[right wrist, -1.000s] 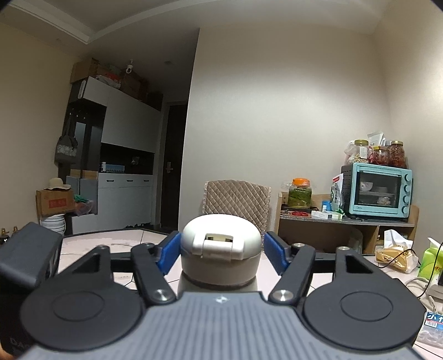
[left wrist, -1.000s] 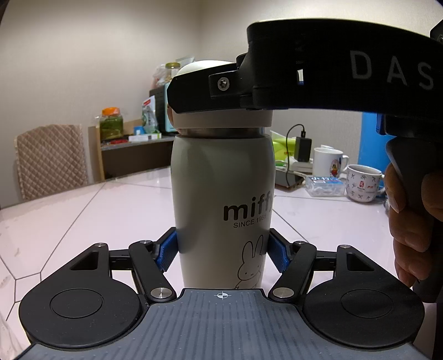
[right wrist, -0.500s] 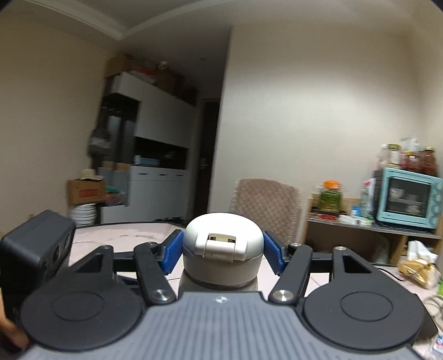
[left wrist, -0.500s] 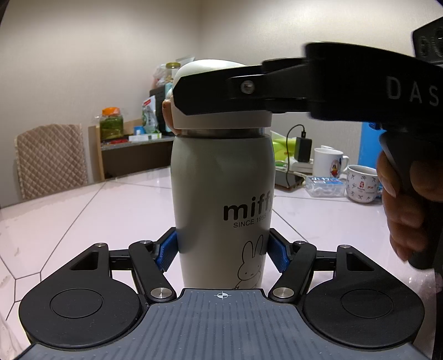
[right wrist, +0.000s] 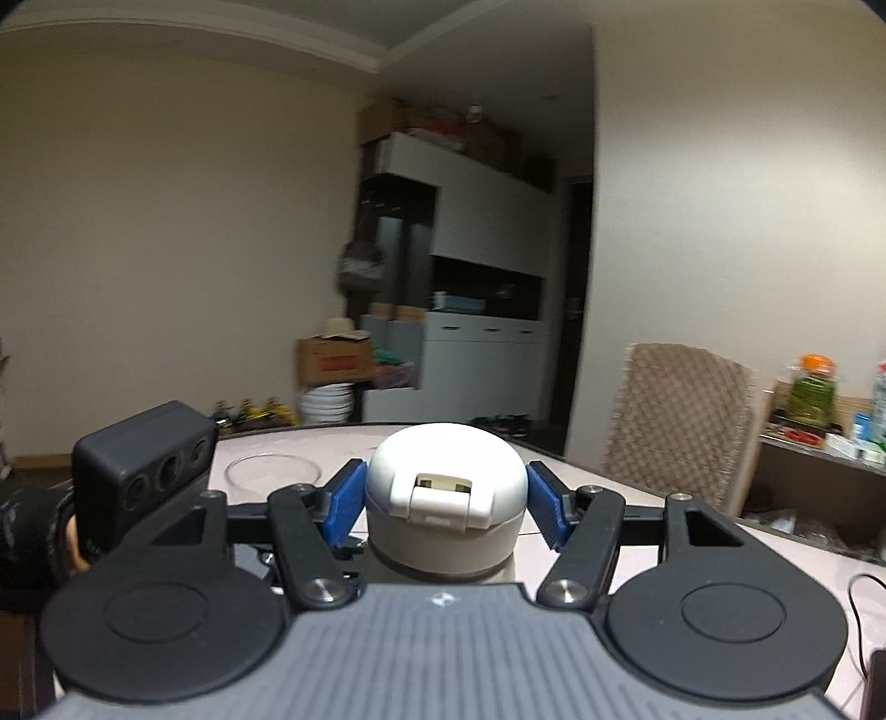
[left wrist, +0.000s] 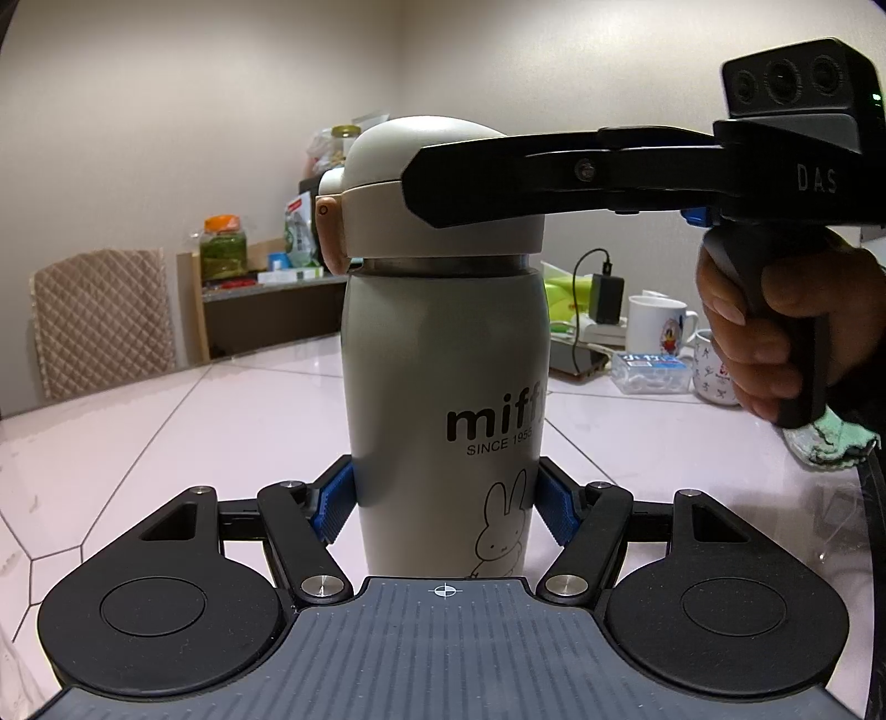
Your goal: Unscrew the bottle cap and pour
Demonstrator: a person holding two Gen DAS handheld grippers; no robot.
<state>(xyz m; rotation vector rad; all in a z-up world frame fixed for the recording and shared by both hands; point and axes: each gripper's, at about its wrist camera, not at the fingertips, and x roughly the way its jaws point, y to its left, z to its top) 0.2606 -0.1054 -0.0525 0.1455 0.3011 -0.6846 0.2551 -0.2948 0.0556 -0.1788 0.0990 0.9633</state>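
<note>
The left gripper [left wrist: 443,501] clamps the grey steel Miffy bottle [left wrist: 443,387]; the right gripper [right wrist: 446,504] pinches its domed white cap [right wrist: 446,487], not yet off; the pouring remains.

- We see plain pale walls [right wrist: 166,249] and a white ceiling [right wrist: 277,33].
- A brown quilted chair [right wrist: 681,421] stands by the shiny pale table [left wrist: 166,443].
- A big black and white cupboard [right wrist: 459,277] stands beside a dark doorway [right wrist: 576,304].
- A low wooden shelf [left wrist: 266,310] holds a jar with an orange lid [left wrist: 221,249].
</note>
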